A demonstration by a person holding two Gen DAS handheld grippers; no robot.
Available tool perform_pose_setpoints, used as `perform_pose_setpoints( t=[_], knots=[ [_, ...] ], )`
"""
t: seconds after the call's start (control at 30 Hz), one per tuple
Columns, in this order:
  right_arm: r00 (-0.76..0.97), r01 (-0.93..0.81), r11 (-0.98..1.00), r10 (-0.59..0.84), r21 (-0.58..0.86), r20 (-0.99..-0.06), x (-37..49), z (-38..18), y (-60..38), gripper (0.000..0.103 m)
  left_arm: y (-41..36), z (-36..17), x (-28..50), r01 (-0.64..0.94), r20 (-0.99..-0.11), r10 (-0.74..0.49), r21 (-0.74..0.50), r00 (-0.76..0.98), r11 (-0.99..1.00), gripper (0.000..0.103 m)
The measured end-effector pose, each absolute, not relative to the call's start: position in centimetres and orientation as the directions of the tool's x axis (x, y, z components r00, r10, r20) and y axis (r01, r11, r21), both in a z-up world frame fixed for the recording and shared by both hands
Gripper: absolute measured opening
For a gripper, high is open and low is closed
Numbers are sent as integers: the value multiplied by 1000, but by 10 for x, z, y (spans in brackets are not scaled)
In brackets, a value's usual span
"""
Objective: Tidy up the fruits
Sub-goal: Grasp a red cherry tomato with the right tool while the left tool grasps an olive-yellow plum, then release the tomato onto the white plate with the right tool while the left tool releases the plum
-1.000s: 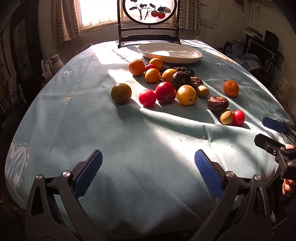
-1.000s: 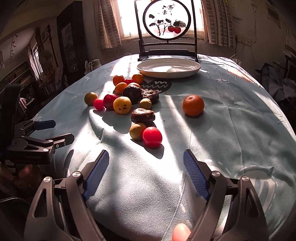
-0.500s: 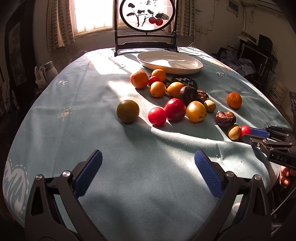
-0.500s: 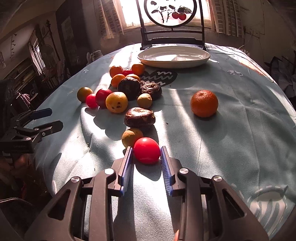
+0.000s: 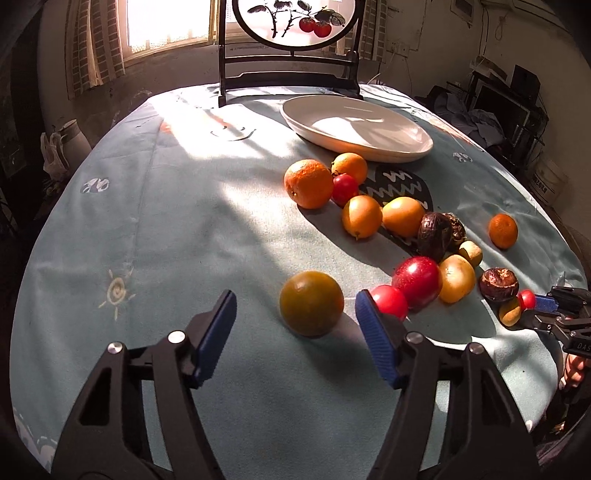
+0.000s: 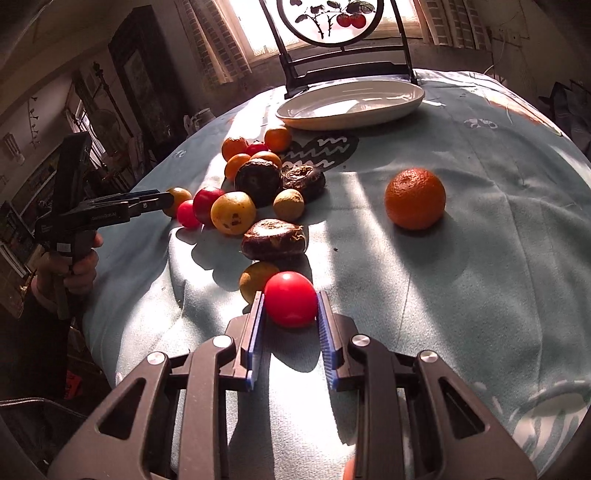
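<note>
Our right gripper (image 6: 290, 317) has its blue fingers (image 6: 256, 325) pinching the small red fruit (image 6: 291, 299) on both sides, low at six o'clock in the right wrist view, with the fruit resting on the pale blue cloth of the surface (image 6: 480, 295). Just off its ten o'clock shoulder sits a small yellow-brown fruit (image 6: 255, 278), touching or very nearly so, and beyond that at twelve lies a wrinkled dark fruit (image 6: 274, 239). Out at two o'clock, well apart from everything, stands a lone orange (image 6: 414, 198). Over on the other side, our left gripper (image 5: 295, 321) has its fingers (image 5: 373, 339) closing with the greenish-brown round fruit (image 5: 311, 303) between them, and we see daylight on both sides of it, so the pads are not on it yet. The right-hand finger is just in front of a small red fruit (image 5: 389, 301), which leans against a bigger red one (image 5: 417, 281) and a yellow one (image 5: 457, 278) trailing off toward three o'clock. Up at one o'clock the cluster of oranges (image 5: 308, 183) and dark fruits (image 5: 436, 236) runs on toward the white plate (image 5: 406, 147), which stands empty at twelve, in front of the round painted screen (image 5: 295, 22). From the right wrist view we catch a hand (image 6: 79, 273) wrapped around the left gripper's handle at nine o'clock.
</note>
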State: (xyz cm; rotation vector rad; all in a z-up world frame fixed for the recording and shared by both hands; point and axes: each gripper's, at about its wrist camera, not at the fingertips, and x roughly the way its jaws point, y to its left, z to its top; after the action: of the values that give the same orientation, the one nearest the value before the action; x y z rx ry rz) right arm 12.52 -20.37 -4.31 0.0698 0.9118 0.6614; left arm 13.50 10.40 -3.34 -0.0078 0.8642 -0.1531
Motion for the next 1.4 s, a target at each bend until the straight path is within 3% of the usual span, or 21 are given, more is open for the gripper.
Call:
perform_pose_setpoints(
  t=[0.1, 0.23, 0.27, 0.6, 0.9, 1.13, 1.4],
  knots=[
    [422, -500, 797, 566, 339, -708, 126, -43, -204, 28, 104, -40, 143, 142, -775, -150, -79, 614, 987, 65],
    [418, -503, 796, 565, 337, -711, 127, -43, -203, 28, 104, -47, 150, 160, -791, -205, -137, 576, 978, 41],
    [418, -503, 796, 565, 337, -711, 127, -43, -204, 28, 103, -47, 150, 169, -792, -221, -151, 569, 974, 39],
    [448, -522, 787, 580, 328, -680, 136, -22, -209, 28, 100, -32, 145, 161, -771, -195, -120, 607, 980, 38],
    [553, -463, 816, 572, 347, -606, 249, 33, -195, 28, 56, 22, 230, 180, -712, -220, -132, 667, 975, 39],
    [503, -398, 870, 471, 290, -725, 353, 5, -159, 27, 23, 1, 335, 132, -784, -148, -85, 602, 988, 39],
    [436, -413, 889, 385, 199, -814, 396, -27, -132, 27, 20, -24, 375, 109, -832, -116, -67, 543, 992, 39]
  ],
)
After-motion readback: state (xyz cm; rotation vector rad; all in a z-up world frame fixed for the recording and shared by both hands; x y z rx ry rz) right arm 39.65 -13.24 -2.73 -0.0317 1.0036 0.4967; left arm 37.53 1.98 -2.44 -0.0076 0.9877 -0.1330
